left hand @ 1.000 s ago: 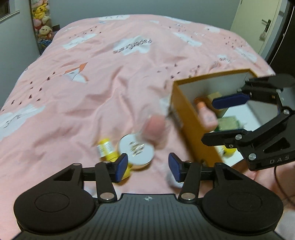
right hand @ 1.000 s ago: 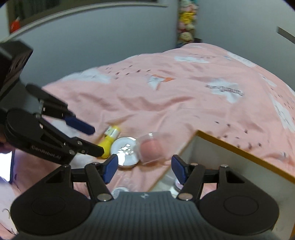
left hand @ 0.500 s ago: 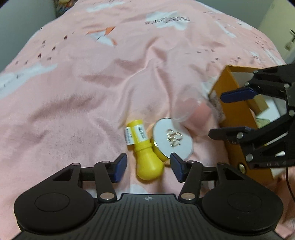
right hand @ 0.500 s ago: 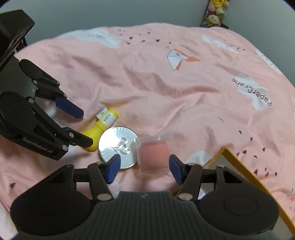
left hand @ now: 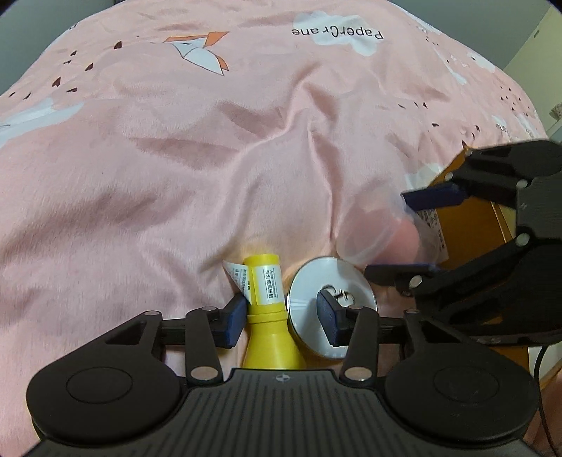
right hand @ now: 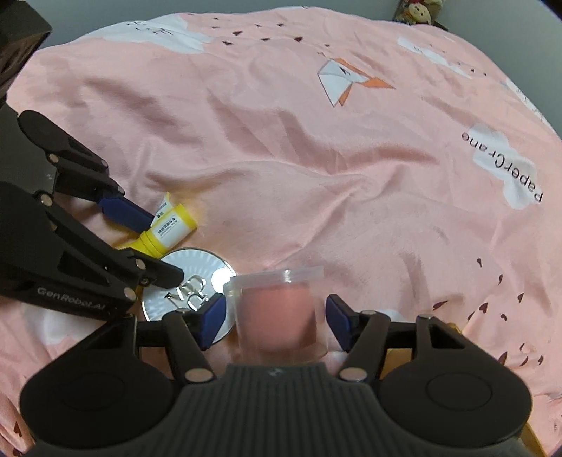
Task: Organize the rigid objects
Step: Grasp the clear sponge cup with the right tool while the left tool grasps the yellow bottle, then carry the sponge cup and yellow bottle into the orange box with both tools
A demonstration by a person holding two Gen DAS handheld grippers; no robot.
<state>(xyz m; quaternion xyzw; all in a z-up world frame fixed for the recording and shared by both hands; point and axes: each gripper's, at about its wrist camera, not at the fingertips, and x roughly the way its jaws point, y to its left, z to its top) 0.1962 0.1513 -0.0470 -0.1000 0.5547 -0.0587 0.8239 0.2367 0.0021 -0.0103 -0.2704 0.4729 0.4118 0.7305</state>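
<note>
A yellow bottle (left hand: 268,309) lies on the pink bedspread between the open fingers of my left gripper (left hand: 281,318); the left pad touches its label side. A round silver compact (left hand: 332,302) lies right beside it, under the right finger. A clear tub holding a pink sponge (right hand: 279,313) lies between the open fingers of my right gripper (right hand: 275,318), with gaps on both sides. The bottle (right hand: 168,228) and compact (right hand: 189,291) also show in the right wrist view, with the left gripper (right hand: 140,242) around the bottle. The tub (left hand: 379,232) shows between the right gripper's fingers.
An orange-walled cardboard box (left hand: 467,225) stands at the right edge of the bed, behind my right gripper. The pink bedspread (left hand: 210,158) is wrinkled and stretches far ahead. Plush toys (right hand: 418,10) sit at the far corner.
Both grippers have moved forward and down. The left one now straddles the yellow bottle; the right one now straddles the clear tub. Both stayed open.
</note>
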